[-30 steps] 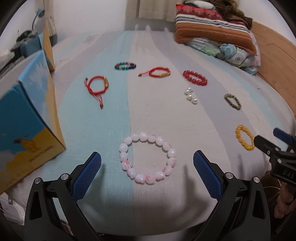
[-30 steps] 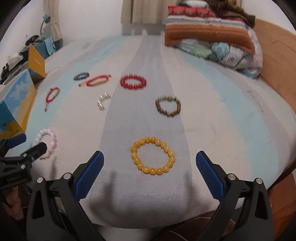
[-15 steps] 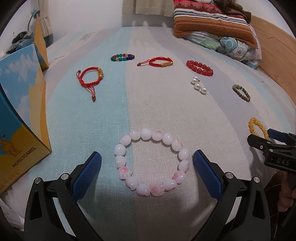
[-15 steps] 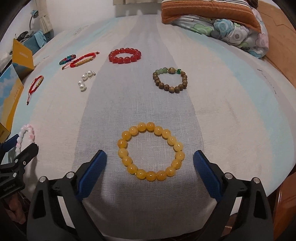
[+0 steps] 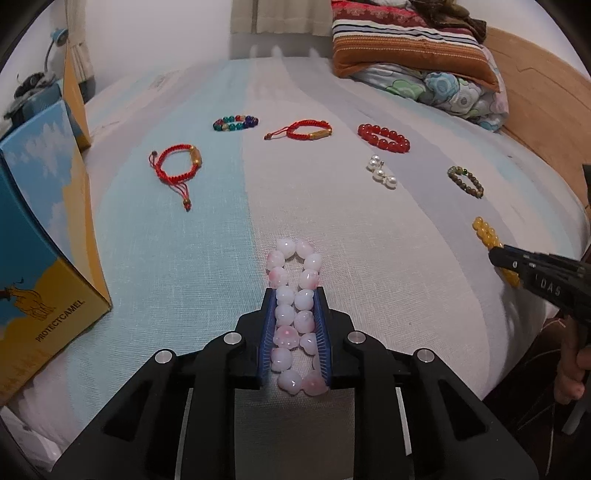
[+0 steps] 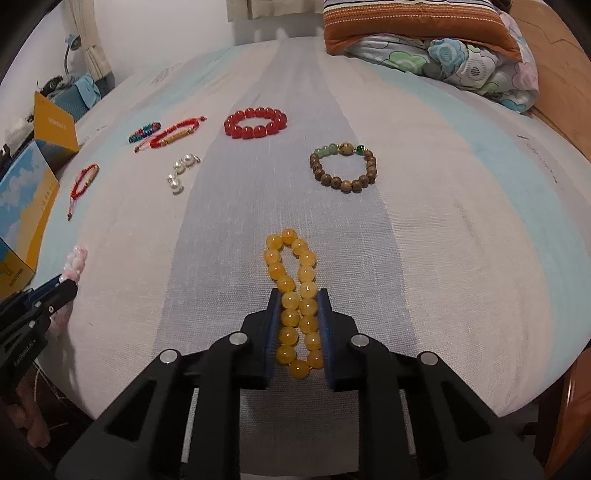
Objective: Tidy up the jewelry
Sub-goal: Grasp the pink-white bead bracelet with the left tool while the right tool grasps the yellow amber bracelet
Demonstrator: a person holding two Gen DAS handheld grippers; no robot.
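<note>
Both your grippers are clamped on bead bracelets at the bed's near edge

Your left gripper [image 5: 294,295] squeezes the glossy pink bead bracelet [image 5: 295,284] into a narrow double row; your right gripper [image 6: 298,293] pinches the round yellow bead bracelet [image 6: 293,273] likewise, both pressed low against the woven striped bedsheet [image 6: 424,229], fingers pointing toward the pillows [image 6: 424,33]

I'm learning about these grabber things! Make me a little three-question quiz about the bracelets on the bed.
1. True or false: the left hand-held gripper is shut on the pink bracelet.
2. Which bracelet is the right hand-held gripper squeezing? A) red bead bracelet B) yellow bracelet C) brown bead bracelet
3. Fill in: the loose white pieces beside the red beads are ____.

Key: 1 true; 2 B; 3 pearls.
</note>
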